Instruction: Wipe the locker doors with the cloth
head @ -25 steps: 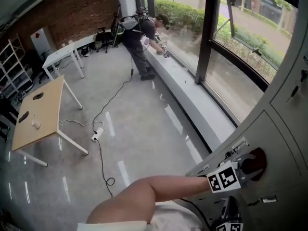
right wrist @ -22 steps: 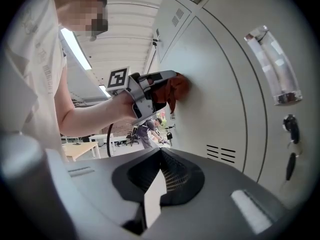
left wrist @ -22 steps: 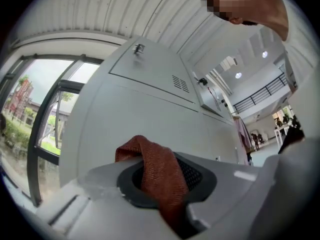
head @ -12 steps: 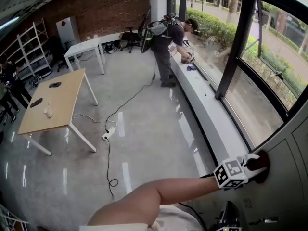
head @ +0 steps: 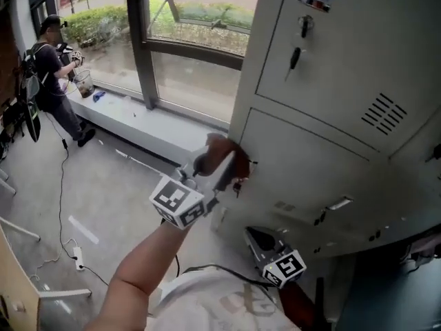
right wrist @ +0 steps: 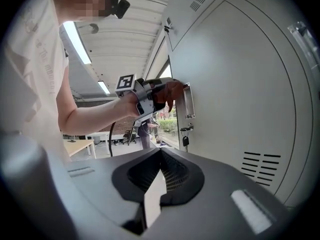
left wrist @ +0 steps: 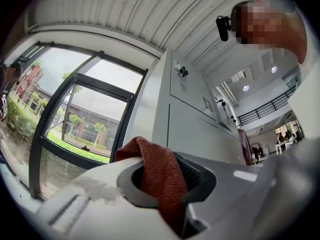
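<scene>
Grey lockers (head: 324, 157) by window (head: 186, 81): wiping step in hand.
Left gripper (head: 219, 165) clamped on rust-red cloth (head: 233, 158), pressed at a door's left edge; right gripper (head: 265, 243) closed, empty, low. Next, likely: sweep cloth rightward across door.

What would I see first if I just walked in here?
The rust-red cloth, pinched in the left gripper and held against the grey locker door near its left edge. Then the right gripper low down, shut and empty, and a person far back by the window.
</scene>
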Demonstrator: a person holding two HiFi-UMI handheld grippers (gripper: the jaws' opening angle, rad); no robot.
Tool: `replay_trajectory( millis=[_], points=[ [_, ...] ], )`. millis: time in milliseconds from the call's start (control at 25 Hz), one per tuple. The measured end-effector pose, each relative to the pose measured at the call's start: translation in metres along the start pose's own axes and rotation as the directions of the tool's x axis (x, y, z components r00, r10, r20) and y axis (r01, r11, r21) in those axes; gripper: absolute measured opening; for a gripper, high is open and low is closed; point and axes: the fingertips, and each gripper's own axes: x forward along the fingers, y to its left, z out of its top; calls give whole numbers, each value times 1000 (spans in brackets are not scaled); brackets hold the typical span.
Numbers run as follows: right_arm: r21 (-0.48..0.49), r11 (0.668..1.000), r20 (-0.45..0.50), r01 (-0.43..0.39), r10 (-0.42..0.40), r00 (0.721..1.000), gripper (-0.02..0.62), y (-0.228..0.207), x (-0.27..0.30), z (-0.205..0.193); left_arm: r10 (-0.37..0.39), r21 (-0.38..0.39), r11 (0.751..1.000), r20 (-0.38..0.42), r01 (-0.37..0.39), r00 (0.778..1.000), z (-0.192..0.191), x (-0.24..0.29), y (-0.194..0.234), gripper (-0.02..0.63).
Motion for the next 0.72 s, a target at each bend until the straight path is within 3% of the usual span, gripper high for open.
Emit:
replay_trajectory(
  millis=[160, 320, 480, 720],
  points=[
    [-60, 998, -5, 26, -27, 1000, 8, -10, 17, 10, 23, 119, 993, -23, -20, 999, -2, 1, 10, 63],
    [-46, 990, -66, 130, -133, 989, 8, -18, 7, 20, -26, 154, 987, -75, 37, 997, -13, 12, 2, 63],
    [-139, 987, 5, 79, -79, 997, 8, -26, 15, 48, 43, 208, 978, -66, -28, 997, -12, 2, 7, 64],
    [-135, 982, 39, 136, -131, 991, 8, -32, -1, 55, 29, 245, 970, -84, -8, 996, -15, 10, 1, 64]
  ],
)
